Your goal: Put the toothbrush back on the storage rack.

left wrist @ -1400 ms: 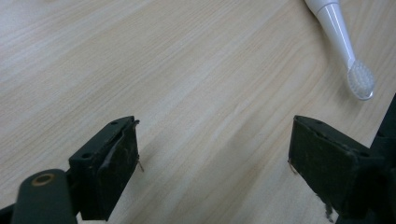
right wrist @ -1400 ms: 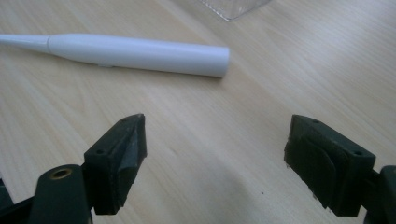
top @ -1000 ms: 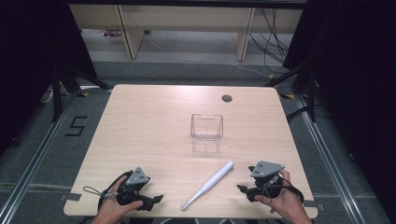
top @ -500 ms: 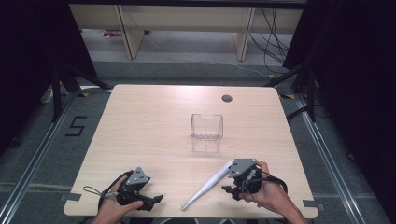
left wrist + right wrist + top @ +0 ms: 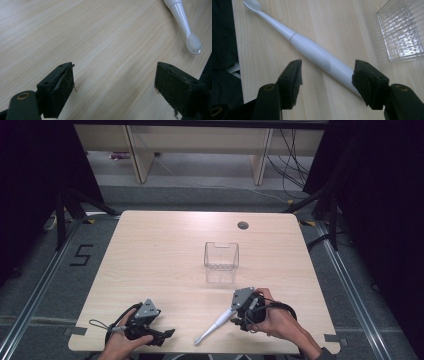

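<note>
- The electric toothbrush is lying flat on the table, its thick handle end passing between the spread jaws of your right gripper, its bristle head pointing away from them toward your left gripper.
- You are straddling the handle but not yet pinching it, so the pickup looks barely begun; closing, lifting and any placing are all left.
- The clear container is standing beyond your right gripper, apparently empty.
- Your left gripper is resting near the table's front edge, jaws spread over bare wood, the brush head just beyond its right jaw.
- The handle's butt end is hiding behind your right jaw, and whether either pad is touching it is hard to make out.
</note>
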Demonstrator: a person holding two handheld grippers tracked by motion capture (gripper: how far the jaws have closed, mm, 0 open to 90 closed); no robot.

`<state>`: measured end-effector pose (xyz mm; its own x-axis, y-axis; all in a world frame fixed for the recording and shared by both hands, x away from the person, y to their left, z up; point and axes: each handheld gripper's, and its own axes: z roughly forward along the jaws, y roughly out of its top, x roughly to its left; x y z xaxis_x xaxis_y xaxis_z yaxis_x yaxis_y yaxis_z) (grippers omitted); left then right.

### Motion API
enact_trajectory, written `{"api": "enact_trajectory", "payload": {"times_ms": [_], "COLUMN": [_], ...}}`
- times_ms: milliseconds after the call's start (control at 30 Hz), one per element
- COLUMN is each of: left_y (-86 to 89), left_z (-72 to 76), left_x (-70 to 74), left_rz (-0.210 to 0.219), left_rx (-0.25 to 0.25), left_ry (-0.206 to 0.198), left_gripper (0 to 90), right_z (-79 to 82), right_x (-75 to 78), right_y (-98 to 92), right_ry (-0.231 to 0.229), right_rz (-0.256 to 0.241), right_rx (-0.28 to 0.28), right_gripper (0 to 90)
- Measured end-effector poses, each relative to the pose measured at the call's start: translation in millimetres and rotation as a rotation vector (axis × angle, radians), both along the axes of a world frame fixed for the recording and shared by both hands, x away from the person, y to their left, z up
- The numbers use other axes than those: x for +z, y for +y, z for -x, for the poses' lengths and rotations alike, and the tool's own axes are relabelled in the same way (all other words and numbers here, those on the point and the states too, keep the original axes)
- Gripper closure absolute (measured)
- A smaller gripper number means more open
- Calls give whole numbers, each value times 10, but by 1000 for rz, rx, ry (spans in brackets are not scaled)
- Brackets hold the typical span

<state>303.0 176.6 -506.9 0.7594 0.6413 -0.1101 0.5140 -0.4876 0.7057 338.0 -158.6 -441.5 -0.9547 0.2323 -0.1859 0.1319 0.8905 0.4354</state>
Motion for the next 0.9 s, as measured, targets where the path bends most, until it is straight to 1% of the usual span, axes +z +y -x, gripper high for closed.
{"api": "enact_trajectory", "payload": {"times_ms": [67,100,133,167,200,233,267,300,367,400,433,467,500,533,567,600,633,667,700,733,767,800,833,867,900], "left_y": [0,2,1,-8,-8,2,3,-5,-5,-5,4,4,3,-5,-5,2,3,3,5,5,-5,-5,-4,-4,6], "left_z": [2,-6,-6,0,3,-1,-2,1,1,1,-1,-1,-1,2,1,-3,-2,-2,-2,-2,2,3,3,3,-3], "left_x": [-3,2,2,-3,-5,-2,-1,-3,0,0,0,-1,0,-3,-2,1,1,1,1,1,-2,-1,-1,-1,3], "left_rz": [2,-6,-6,4,1,-14,-14,0,2,2,-12,-13,-12,1,2,-8,-9,-9,-11,-11,0,-1,-1,-1,-16], "left_rx": [-3,-7,-5,0,-3,-12,-10,-1,-2,-2,-11,-11,-11,-2,-1,-6,-8,-8,-10,-10,-4,-6,-7,-7,-7], "left_ry": [1,-1,-1,3,3,4,4,2,-1,-1,4,4,3,3,1,1,2,2,3,3,3,3,2,2,-3], "left_gripper": [152,152,152,152,152,152,152,152,152,152,152,152,152,152,152,152,152,152,152,152,152,152,152,152,152], "right_z": [-23,-27,-45,-57,-41,-64,-49,-70,-85,-94,-85,-119,-97,-114,-116,-124,-136,-158,-140,-140,-153,-135,-151,-151,-142], "right_x": [-11,-29,-43,-55,-63,-75,-79,-86,-105,-112,-117,-132,-131,-139,-147,-154,-163,-173,-174,-174,-184,-186,-189,-189,-195], "right_y": [23,47,61,75,87,105,117,133,161,172,181,195,203,215,229,243,256,271,282,282,308,312,314,314,323], "right_ry": [2,15,11,34,48,42,56,47,49,46,60,48,68,62,62,70,60,56,61,61,58,69,61,61,69], "right_rz": [9,21,23,30,31,36,38,41,48,50,52,56,61,67,78,84,89,87,92,92,99,108,120,120,132], "right_rx": [6,-2,21,34,8,43,16,45,58,58,32,67,27,39,30,37,48,72,40,40,63,33,54,54,38], "right_gripper": [409,413,416,418,418,418,418,418,420,420,421,423,423,423,423,421,415,412,412,412,412,412,412,412,412]}}
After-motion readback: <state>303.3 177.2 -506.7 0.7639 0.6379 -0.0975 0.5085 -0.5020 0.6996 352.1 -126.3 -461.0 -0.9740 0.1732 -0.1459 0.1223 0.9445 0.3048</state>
